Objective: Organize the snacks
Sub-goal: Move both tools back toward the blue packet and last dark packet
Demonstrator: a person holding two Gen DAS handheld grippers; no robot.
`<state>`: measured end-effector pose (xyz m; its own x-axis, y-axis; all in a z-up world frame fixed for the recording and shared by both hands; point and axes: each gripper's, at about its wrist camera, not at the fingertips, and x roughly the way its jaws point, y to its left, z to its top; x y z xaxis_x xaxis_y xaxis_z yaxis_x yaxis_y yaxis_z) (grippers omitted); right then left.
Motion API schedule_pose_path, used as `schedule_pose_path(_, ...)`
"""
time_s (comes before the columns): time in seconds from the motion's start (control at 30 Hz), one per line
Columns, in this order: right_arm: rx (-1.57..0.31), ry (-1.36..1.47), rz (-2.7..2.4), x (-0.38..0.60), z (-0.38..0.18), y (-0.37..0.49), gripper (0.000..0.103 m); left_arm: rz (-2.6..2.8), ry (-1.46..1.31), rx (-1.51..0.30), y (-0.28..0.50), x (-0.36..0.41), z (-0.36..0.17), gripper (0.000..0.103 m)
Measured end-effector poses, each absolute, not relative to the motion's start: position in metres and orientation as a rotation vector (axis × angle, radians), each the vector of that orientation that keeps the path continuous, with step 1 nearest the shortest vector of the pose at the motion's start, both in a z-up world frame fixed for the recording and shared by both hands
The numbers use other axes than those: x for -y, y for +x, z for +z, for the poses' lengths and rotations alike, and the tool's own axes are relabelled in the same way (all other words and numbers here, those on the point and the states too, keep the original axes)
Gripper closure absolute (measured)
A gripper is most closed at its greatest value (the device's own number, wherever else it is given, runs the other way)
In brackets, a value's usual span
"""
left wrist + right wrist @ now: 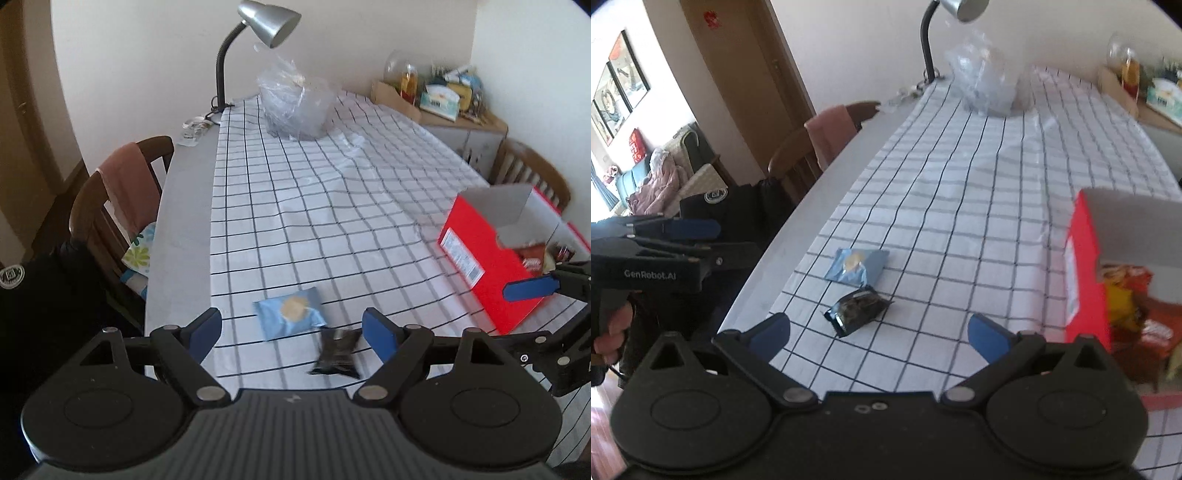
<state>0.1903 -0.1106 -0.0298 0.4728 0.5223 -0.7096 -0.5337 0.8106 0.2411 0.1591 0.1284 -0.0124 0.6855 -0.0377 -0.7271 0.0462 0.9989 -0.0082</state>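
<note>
Snacks: from the left wrist, your left hand-held gripper (291, 328) gapes empty over the blue packet (290, 317) on the worktop (332, 206); centre it before closing. From the right wrist, your right hand-held gripper (879, 334) is wide, empty; straddle the dark packet (857, 307), then carry it to the red box (1086, 280)
</note>
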Motion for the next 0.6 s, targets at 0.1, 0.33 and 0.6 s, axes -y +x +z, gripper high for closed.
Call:
schedule_pose_path(0.1, -0.884, -0.005, 0.634, 0.093, -0.041, 0.196, 0.002, -0.035, 0.019, -0.832, 0.167, -0.140, -0.021, 0.020)
schedule_pose_path(0.33, -0.937, -0.008, 0.526, 0.047, -0.069, 0.216, 0.003, -0.011, 0.010, -0.846, 0.175, -0.165, -0.034, 0.020)
schedule_pose_path(0.6, -1.008, -0.024, 0.424, 0.007, -0.105, 0.243, 0.010, 0.012, 0.001, -0.871, 0.180, -0.189, -0.049, 0.020)
